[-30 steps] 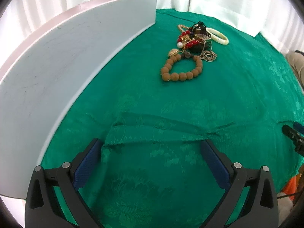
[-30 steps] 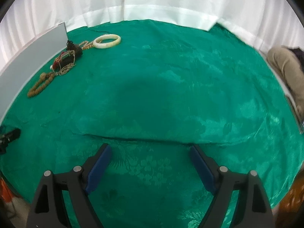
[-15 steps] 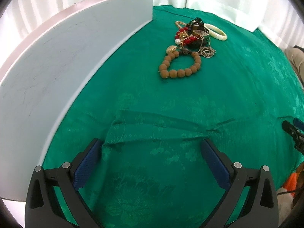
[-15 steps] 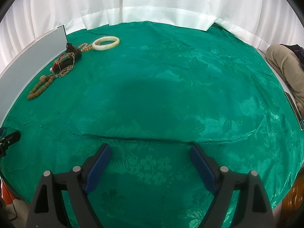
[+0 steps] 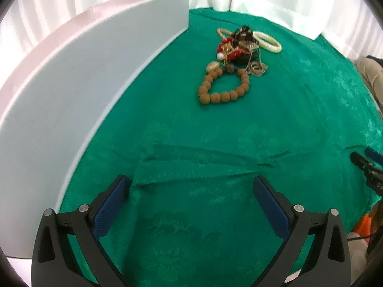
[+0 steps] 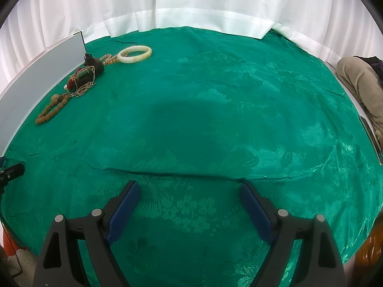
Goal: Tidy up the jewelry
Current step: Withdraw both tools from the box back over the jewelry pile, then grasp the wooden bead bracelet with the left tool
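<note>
Through your left wrist camera, your left gripper hovers over the green cloth with its blue-padded jaws spread wide and nothing between them. The jewelry pile lies toward one o'clock, well ahead of the fingertips. Nearest you is the brown bead bracelet, and touching its far side is a tangle of red beads, a pearl, thin chains and a dark piece, too knotted to separate by eye. The cream bangle sits at the pile's far right edge. A pale blue board stands from nine to eleven o'clock. At three o'clock a black tip of your right gripper pokes in.

Through your right wrist camera, your right gripper also stands wide apart and empty above the cloth. The same pile lies at ten o'clock, far off, with the bangle toward eleven and the bead bracelet nearest. The board stands just left of the pile.
</note>
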A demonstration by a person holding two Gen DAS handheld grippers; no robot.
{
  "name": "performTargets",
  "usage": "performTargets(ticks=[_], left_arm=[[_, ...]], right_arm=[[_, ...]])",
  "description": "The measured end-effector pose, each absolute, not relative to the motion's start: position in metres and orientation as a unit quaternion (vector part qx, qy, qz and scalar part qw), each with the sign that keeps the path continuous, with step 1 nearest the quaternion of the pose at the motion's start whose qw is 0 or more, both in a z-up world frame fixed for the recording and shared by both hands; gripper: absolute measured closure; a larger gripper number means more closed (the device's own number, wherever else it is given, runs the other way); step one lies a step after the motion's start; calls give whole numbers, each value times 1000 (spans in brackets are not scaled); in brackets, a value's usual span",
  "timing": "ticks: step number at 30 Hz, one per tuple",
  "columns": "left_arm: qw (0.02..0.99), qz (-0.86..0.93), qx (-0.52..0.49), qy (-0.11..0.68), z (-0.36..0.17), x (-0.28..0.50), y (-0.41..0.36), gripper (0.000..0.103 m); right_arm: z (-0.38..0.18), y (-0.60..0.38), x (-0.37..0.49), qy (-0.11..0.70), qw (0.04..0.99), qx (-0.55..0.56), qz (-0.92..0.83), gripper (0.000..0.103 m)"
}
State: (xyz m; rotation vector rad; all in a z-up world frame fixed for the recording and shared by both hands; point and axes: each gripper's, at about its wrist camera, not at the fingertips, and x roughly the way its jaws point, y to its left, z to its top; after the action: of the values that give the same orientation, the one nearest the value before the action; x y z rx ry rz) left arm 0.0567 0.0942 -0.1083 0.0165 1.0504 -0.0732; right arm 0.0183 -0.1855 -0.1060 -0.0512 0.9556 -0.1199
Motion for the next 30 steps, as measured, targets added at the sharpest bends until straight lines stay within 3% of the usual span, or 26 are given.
performTargets(ticks=[19,30], left_arm=[[865,-68,-42,496,-64,76,116,1],[854,-130,24,503,-65,124,80,1]], right_arm=[[-106,-184,19,461,885,-25,-55,15],[-106,-184,19,459,886,-24,-53,14]])
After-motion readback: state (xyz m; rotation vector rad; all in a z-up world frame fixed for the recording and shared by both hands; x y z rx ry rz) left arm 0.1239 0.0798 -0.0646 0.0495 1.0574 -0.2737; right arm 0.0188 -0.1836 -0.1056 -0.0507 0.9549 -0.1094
